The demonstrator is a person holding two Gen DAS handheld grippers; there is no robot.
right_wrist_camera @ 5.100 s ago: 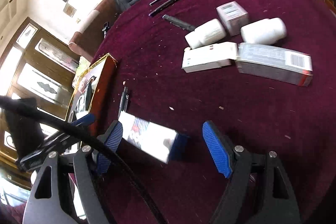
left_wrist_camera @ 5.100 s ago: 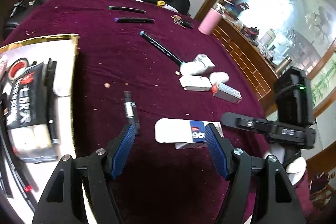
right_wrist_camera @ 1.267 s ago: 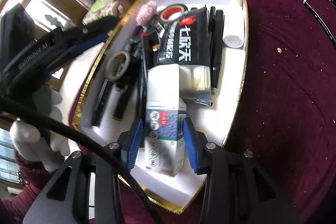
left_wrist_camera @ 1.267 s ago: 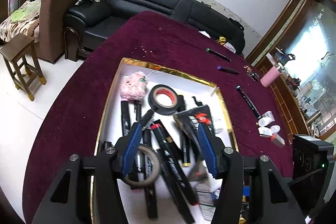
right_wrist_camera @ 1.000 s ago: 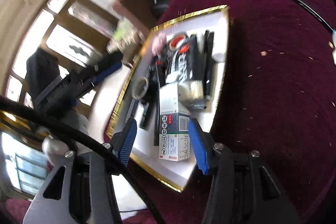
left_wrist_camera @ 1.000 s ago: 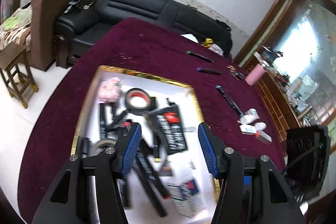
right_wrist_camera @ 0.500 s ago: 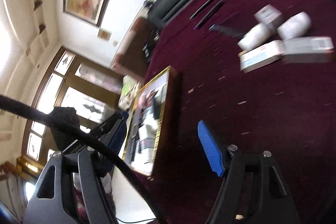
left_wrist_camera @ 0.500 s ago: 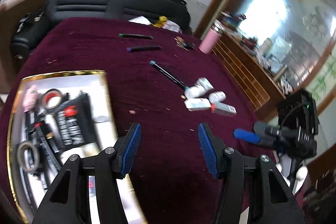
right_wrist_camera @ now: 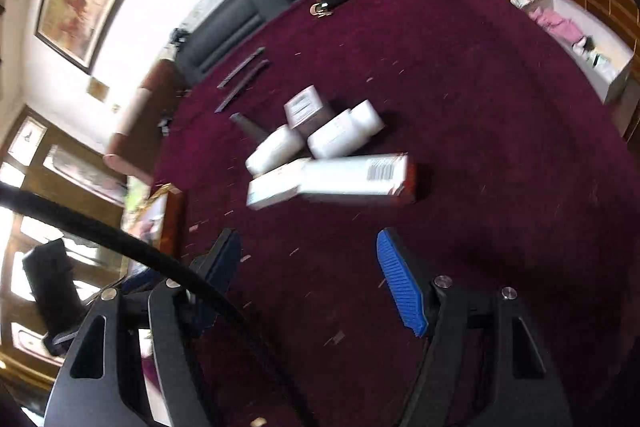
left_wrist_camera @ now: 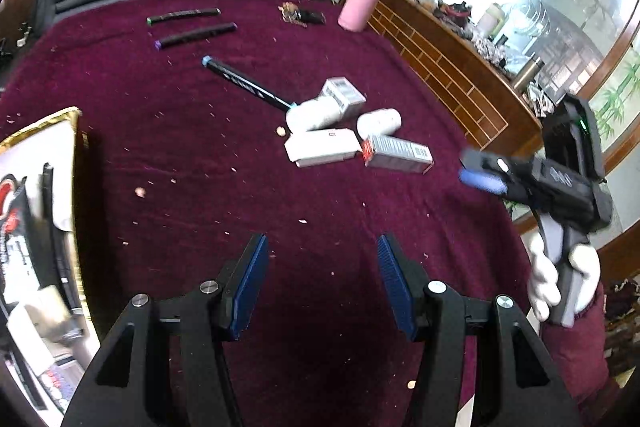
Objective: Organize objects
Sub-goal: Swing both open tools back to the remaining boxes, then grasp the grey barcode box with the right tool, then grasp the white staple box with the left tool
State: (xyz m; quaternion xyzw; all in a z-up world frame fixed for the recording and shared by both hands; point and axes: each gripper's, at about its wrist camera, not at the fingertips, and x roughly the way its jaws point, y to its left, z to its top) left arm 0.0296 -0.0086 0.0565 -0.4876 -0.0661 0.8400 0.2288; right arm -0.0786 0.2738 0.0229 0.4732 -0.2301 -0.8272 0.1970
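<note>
Both tongs, left tongs (left_wrist_camera: 320,283) and right tongs (right_wrist_camera: 310,277), are held wide, empty; next, the long box (right_wrist_camera: 356,177) beside the bottles (right_wrist_camera: 344,135) is judged the pick.

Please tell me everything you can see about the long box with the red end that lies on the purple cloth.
The long box is a slim carton, apparently cardboard, grey-white on its sides, with a red end and a barcode on top. It lies flat on the purple cloth, closed as far as can be seen. Its red end meets the white flat box, and a white bottle lies close behind it. No gripper touches it.
</note>
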